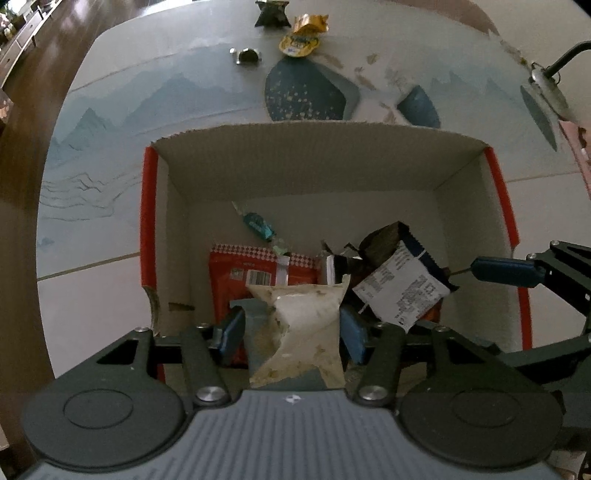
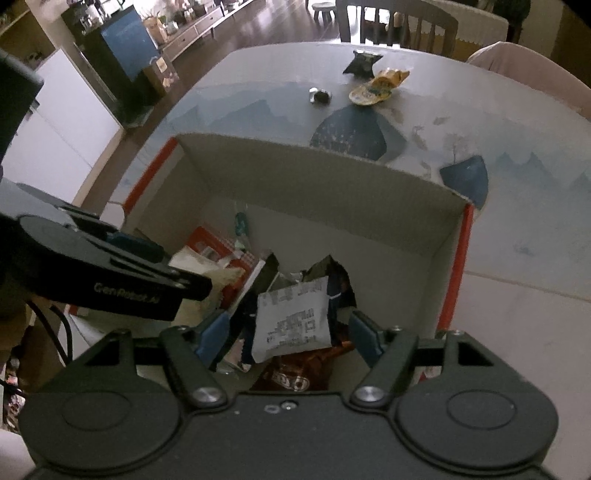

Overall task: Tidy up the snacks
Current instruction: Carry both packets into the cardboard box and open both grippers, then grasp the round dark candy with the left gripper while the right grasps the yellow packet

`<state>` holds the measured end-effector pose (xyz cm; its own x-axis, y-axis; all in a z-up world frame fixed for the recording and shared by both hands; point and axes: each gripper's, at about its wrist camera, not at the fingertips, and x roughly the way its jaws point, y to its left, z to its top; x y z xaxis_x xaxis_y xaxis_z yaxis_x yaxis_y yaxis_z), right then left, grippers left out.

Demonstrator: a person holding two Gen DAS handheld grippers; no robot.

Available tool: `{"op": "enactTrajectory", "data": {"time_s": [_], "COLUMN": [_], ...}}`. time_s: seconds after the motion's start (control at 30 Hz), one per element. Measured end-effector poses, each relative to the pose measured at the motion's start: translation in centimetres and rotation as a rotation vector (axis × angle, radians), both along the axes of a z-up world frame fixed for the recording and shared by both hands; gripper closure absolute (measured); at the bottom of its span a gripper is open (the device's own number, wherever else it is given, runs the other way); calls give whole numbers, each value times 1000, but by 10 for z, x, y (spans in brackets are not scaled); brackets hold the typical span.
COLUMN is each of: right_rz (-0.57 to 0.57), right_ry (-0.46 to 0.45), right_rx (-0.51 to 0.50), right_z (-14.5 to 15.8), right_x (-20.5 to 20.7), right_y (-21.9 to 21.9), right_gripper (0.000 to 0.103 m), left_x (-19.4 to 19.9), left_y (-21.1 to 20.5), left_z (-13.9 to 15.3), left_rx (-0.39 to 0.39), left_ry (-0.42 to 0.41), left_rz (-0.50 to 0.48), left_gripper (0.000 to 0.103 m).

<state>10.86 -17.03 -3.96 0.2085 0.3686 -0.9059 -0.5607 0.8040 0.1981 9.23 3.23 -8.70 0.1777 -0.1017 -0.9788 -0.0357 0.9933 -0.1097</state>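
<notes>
Dining table [image 1: 110, 206] with a mountain-print cover, cardboard box [image 1: 317, 162] mid-frame, most snacks already inside
Inside the box lie a red packet [image 1: 255, 273], a teal candy [image 1: 258, 225] and a dark wrapper with a white label [image 1: 402, 288]; three snacks wait at the upper centre: a yellow packet [image 1: 304, 37], a dark packet [image 1: 271, 13] and a small candy [image 1: 246, 55]. The left gripper [image 1: 291, 334] stands spread around a pale pouch [image 1: 303, 325], its long axis running up the frame, pads seemingly clear of it. The right gripper [image 2: 290, 334] is spread too, the labelled wrapper upright between its fingers, apparently released
</notes>
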Motion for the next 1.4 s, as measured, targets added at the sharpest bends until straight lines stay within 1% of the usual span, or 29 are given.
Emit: {"op": "enactTrajectory", "data": {"time_s": [0.23, 0.4, 0.53, 0.6, 0.67, 0.7, 0.77, 0.9, 1.0, 1.1, 1.2, 1.23, 1.4], "right_rz": [-27, -53, -70, -78, -88, -92, -100, -120, -127, -126, -123, -125, -143], "right_ry": [-48, -102, -136, -149, -154, -158, -167, -199, -199, -201, -204, -201, -167], "right_rx": [40, 71, 90, 103, 114, 122, 130, 131, 133, 126, 120, 117, 105], "right_z": [28, 56, 77, 87, 96, 101, 108, 118, 120, 120, 117, 115, 96], "right_x": [-2, 1, 6, 11, 18, 23, 32, 60, 87, 113, 145, 157, 211], "right_y": [-6, -10, -12, -12, -12, -11, -10, -8, -6, -2, 3, 6, 15], "right_gripper": [30, 26, 23, 21, 19, 18, 16, 8, 7, 6, 6, 6, 6], "left_x": [-8, -10, -7, -3, 2, 6, 15, 38, 60, 85, 113, 125, 177], "left_y": [4, 11, 14, 16, 18, 19, 21, 25, 27, 31, 35, 36, 44], "left_z": [25, 52, 74, 85, 95, 100, 109, 116, 115, 112, 108, 105, 89], "left_rx": [-20, -29, -19, -6, 10, 17, 27, 34, 58, 57, 82, 94, 107], "left_ry": [-51, -110, -160, -187, -215, -230, -252, -276, -283, -277, -287, -286, -246], "left_rz": [1, 7, 4, 1, 0, 4, 11, 23, 45, 73, 94, 103, 128], "left_gripper": [48, 48, 47, 44, 38, 36, 32, 30, 28, 28, 27, 26, 25]}}
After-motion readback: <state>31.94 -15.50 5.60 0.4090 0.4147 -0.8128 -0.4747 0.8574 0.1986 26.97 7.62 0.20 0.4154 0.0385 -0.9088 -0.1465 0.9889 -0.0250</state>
